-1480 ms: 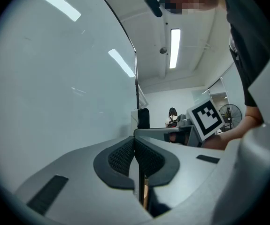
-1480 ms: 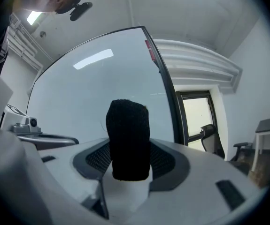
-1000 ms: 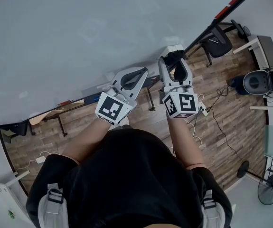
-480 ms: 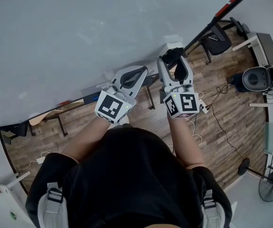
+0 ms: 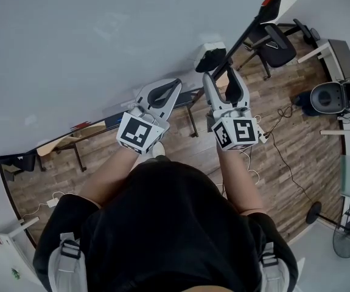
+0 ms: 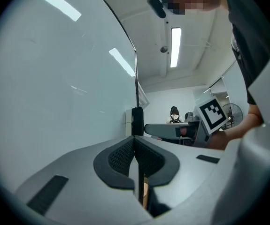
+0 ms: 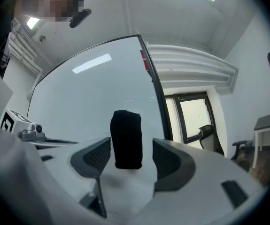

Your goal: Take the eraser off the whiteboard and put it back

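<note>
The eraser (image 5: pixel 212 58), black felt on a white back, sticks to the whiteboard (image 5: pixel 101 41) near its right edge. My right gripper (image 5: pixel 221 78) sits just short of it, jaws opening. In the right gripper view the eraser (image 7: pixel 127 139) stands between the pads (image 7: pixel 96 156) with a gap on each side, untouched. My left gripper (image 5: pixel 176 85) hovers level beside the board, to the left of the right one, shut on nothing. In the left gripper view its jaws (image 6: pixel 135 158) meet, and the eraser (image 6: pixel 137 121) shows ahead on the board.
The whiteboard's dark frame (image 5: pixel 266 8) runs just right of the eraser. A pen ledge (image 5: pixel 101 126) runs along the board's lower edge. Beyond on the wood floor are an office chair (image 5: pixel 273 41), cables (image 5: pixel 278 151), a desk (image 5: pixel 336 56) and a fan (image 5: pixel 348 239).
The right gripper's jaws have spread and it has drawn back off the eraser, which stays on the board. The left gripper has kept still.
</note>
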Motion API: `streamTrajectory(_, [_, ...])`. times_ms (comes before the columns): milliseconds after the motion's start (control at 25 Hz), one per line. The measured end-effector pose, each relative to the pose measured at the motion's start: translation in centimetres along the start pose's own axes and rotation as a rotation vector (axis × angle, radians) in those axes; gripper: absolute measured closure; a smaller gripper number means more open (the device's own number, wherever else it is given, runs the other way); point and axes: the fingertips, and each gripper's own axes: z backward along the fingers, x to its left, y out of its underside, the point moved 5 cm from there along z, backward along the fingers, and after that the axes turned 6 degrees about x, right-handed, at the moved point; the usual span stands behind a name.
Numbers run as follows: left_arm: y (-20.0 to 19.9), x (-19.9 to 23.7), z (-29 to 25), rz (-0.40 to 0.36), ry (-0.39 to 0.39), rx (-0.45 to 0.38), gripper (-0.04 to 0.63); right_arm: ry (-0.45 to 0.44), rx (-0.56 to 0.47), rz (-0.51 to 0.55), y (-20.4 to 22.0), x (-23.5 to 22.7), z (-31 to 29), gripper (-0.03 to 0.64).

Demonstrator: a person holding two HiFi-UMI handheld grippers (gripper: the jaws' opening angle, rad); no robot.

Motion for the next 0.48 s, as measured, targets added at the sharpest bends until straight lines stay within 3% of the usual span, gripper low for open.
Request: streamTrajectory(480, [-0.7,-4.4,2.6,-0.026,-0.075,0.005,0.600,-0.143,0.024,0.025,0.0,0.9,5.1,0.353])
